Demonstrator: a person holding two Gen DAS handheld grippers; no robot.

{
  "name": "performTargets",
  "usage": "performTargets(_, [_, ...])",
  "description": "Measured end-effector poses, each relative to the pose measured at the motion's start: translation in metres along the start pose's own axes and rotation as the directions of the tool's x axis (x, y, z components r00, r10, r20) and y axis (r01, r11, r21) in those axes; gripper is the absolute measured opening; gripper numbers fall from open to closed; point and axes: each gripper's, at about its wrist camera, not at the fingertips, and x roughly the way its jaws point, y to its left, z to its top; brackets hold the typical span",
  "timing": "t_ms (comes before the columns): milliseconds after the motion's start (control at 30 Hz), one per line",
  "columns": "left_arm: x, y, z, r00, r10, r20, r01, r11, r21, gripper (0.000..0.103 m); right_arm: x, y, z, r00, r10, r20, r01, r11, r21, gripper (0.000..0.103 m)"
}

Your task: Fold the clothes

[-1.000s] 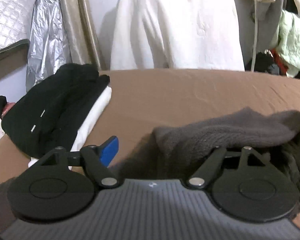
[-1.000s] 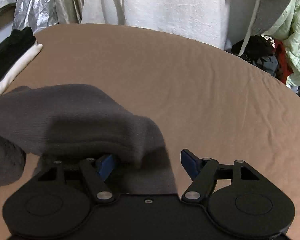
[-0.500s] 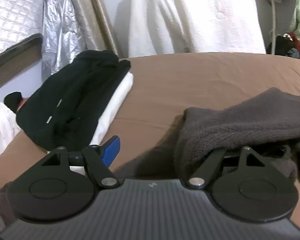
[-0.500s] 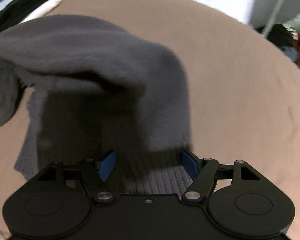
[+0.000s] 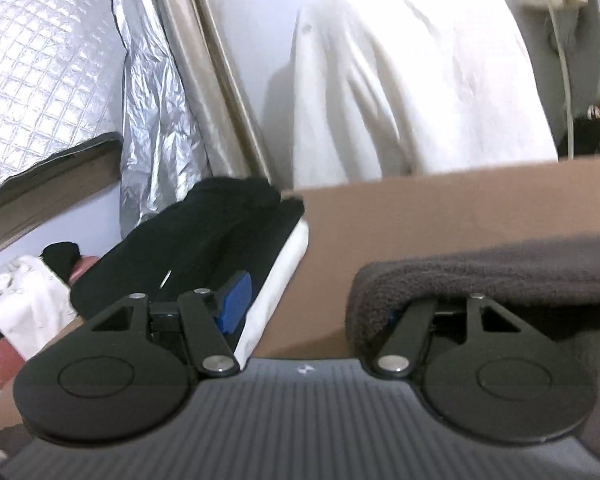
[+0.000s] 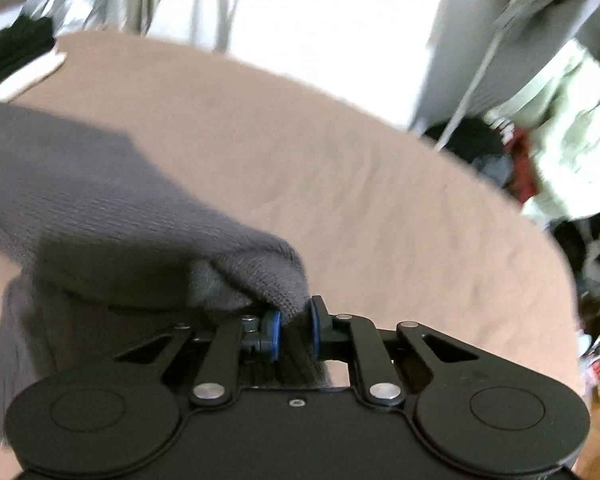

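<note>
A dark grey knitted garment [image 6: 100, 208] lies bunched on the brown sheet [image 6: 360, 208]. My right gripper [image 6: 294, 330] is shut on a corner fold of it, the cloth pinched between the two blue pads. In the left wrist view the same grey garment [image 5: 500, 268] drapes over my left gripper's right finger and hides its pad. My left gripper [image 5: 312, 304] is open, its left blue pad [image 5: 236, 296] bare, with only brown sheet [image 5: 420, 216] showing in the gap.
A folded stack of black clothes [image 5: 188, 248] on a white garment [image 5: 284, 272] sits at the bed's left edge. A white coat [image 5: 412, 80] hangs behind the bed. Silver quilted covers [image 5: 40, 80] are at the left; piled clothes [image 6: 560, 140] at the right.
My right gripper has closed from open onto the grey garment's corner. The left gripper has stayed open and tilted upward, still under the cloth.
</note>
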Motion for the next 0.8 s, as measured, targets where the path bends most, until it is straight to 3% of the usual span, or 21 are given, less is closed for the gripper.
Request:
performTargets(100, [0.021, 0.010, 0.027, 0.997, -0.054, 0.053, 0.058, 0.995, -0.078, 0.065, 0.018, -0.003, 0.015, 0.993, -0.103, 0.049, 0.107, 0.991, -0.085, 0.015])
performTargets(167, [0.031, 0.009, 0.023, 0.994, -0.068, 0.084, 0.073, 0.996, -0.058, 0.074, 0.031, -0.008, 0.021, 0.986, -0.156, 0.060, 0.161, 0.983, -0.090, 0.015])
performTargets(200, [0.037, 0.007, 0.015, 0.995, -0.080, 0.066, 0.083, 0.995, -0.050, 0.081, 0.038, -0.012, 0.022, 0.984, -0.172, 0.047, 0.174, 0.983, -0.053, 0.015])
performTargets(267, [0.051, 0.005, -0.005, 0.991, -0.135, -0.006, 0.135, 0.990, -0.039, 0.084, 0.052, -0.023, 0.019, 0.981, -0.194, 0.018, 0.193, 0.981, 0.024, 0.015])
performTargets(333, [0.065, 0.010, -0.023, 0.964, -0.245, -0.106, 0.239, 0.969, -0.069, 0.084, 0.065, -0.033, 0.011, 0.981, -0.194, -0.014, 0.194, 0.976, 0.100, 0.016])
performTargets(433, [0.074, 0.025, -0.030, 0.924, -0.319, -0.212, 0.277, 0.939, -0.204, 0.084, 0.077, -0.030, 0.003, 0.978, -0.205, -0.033, 0.207, 0.972, 0.109, 0.015])
performTargets(467, [0.078, 0.032, -0.028, 0.889, -0.355, -0.290, 0.270, 0.917, -0.294, 0.084, 0.081, -0.027, 0.002, 0.976, -0.215, -0.032, 0.217, 0.972, 0.092, 0.015])
performTargets(500, [0.081, 0.038, -0.029, 0.839, -0.414, -0.352, 0.267, 0.879, -0.396, 0.084, 0.085, -0.026, 0.005, 0.973, -0.227, -0.027, 0.229, 0.971, 0.076, 0.015])
performTargets(533, [0.080, 0.043, -0.034, 0.772, -0.526, -0.358, 0.306, 0.800, -0.516, 0.084, 0.076, -0.021, -0.001, 0.972, -0.235, -0.020, 0.236, 0.969, 0.076, 0.015])
performTargets(600, [0.078, 0.047, -0.048, 0.622, -0.720, -0.308, 0.364, 0.614, -0.700, 0.094, 0.064, -0.022, -0.006, 0.974, -0.228, -0.012, 0.228, 0.968, 0.106, 0.015])
performTargets(633, [0.079, 0.043, -0.056, 0.554, -0.780, -0.293, 0.376, 0.548, -0.747, 0.095, 0.058, -0.023, -0.008, 0.975, -0.223, -0.007, 0.222, 0.967, 0.121, 0.015])
performTargets(733, [0.086, 0.027, -0.070, 0.556, -0.738, -0.382, 0.321, 0.615, -0.721, 0.093, 0.067, -0.038, -0.009, 0.981, -0.189, -0.039, 0.193, 0.961, 0.200, 0.015])
performTargets(767, [0.089, 0.023, -0.072, 0.587, -0.701, -0.405, 0.308, 0.656, -0.689, 0.088, 0.068, -0.040, -0.010, 0.984, -0.173, -0.052, 0.180, 0.952, 0.245, 0.015])
performTargets(800, [0.090, 0.021, -0.072, 0.604, -0.681, -0.414, 0.300, 0.676, -0.674, 0.069, 0.070, -0.042, -0.011, 0.986, -0.156, -0.064, 0.168, 0.942, 0.291, 0.016])
